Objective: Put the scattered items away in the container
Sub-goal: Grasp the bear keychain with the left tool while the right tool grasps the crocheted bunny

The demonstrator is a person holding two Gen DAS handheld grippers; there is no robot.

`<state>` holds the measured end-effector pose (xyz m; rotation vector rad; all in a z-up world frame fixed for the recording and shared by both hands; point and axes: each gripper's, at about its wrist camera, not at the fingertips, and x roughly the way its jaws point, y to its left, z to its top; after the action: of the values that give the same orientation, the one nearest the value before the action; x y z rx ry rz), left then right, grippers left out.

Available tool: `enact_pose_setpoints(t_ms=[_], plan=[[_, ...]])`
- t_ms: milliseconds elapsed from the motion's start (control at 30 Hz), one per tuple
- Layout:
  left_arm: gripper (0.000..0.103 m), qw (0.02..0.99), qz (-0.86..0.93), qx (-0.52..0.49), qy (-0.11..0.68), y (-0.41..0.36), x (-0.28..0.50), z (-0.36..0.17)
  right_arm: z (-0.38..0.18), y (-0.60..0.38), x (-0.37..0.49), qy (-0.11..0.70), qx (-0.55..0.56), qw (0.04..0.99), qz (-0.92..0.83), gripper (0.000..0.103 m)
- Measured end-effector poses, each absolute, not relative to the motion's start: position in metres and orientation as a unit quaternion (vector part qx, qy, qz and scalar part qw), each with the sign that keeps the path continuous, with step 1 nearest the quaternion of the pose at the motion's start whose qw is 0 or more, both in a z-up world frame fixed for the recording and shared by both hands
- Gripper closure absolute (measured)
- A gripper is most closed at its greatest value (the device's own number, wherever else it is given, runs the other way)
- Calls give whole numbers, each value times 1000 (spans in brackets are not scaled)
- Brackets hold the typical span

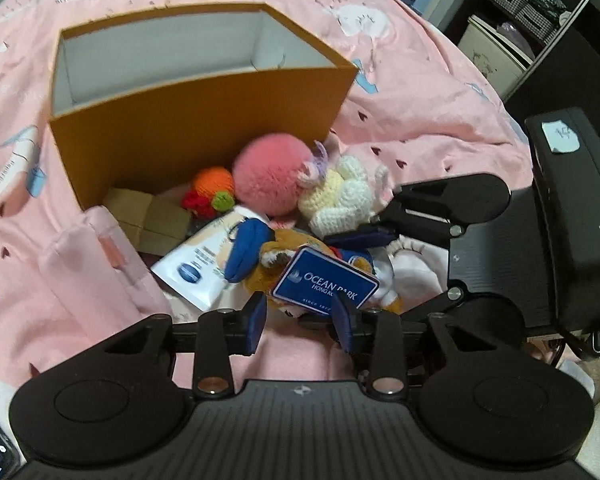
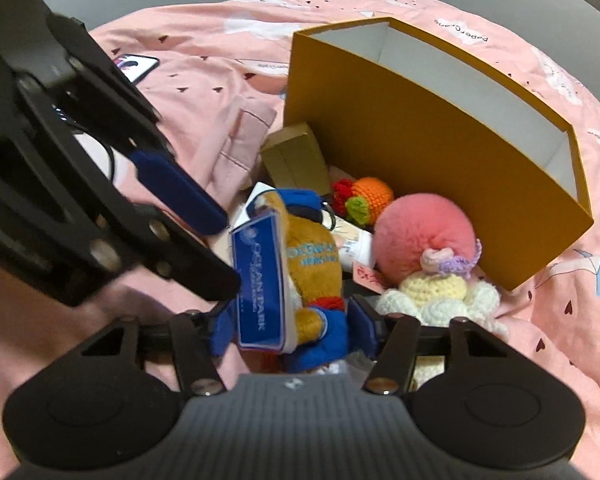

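- Plush toy (image 2: 312,272), brown fuzzy pile with a blue felt cap and blue sleeves, lies between the two blue-padded fingers of the right gripper (image 2: 292,328). The pads sit close against its sides, but I cannot tell whether they press.
- Left gripper (image 1: 300,320) has its jaws narrowed onto the lower edge of the same toy, with the pads clamped on it beside the tag.
- Glossy blue card tag (image 1: 326,286), a rounded rectangle printed "Ocean Park", stands tilted just ahead of the left gripper's right finger.
- Flat white sachet (image 1: 192,268), smooth and shiny, lies ahead and to the left of the left gripper, partly under the toy.
- Cream crocheted doll (image 1: 340,200) with a lilac bow lies farther ahead and to the right. A round, fluffy pink pompom (image 1: 266,178) touches it.
- Small orange crocheted piece (image 1: 214,184) and a plain brown carton (image 1: 148,216) lie beyond to the left.
- Orange box (image 1: 204,132), stiff card with a white lining and an open top, stands behind them all. The toy is outside it.
- Rumpled pink bedsheet (image 1: 400,80) with printed white clouds carries everything.
- Dark shelves (image 1: 520,12) with baskets stand far off to the right.
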<state>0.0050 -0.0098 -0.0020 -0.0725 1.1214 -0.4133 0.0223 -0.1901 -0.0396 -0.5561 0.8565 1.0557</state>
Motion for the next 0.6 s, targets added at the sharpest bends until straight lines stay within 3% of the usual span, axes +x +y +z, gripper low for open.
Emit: enact_pose_setpoints(t_ms=[200, 300, 600], plan=[[61, 838, -187, -42, 510, -5, 6, 5, -31, -194, 18, 380, -250, 750, 480, 49], [55, 846, -185, -45, 498, -5, 5, 10, -22, -201, 17, 374, -239, 758, 478, 50], [52, 863, -180, -65, 468, -12, 9, 30, 18, -238, 21, 342, -202, 804, 443, 51]])
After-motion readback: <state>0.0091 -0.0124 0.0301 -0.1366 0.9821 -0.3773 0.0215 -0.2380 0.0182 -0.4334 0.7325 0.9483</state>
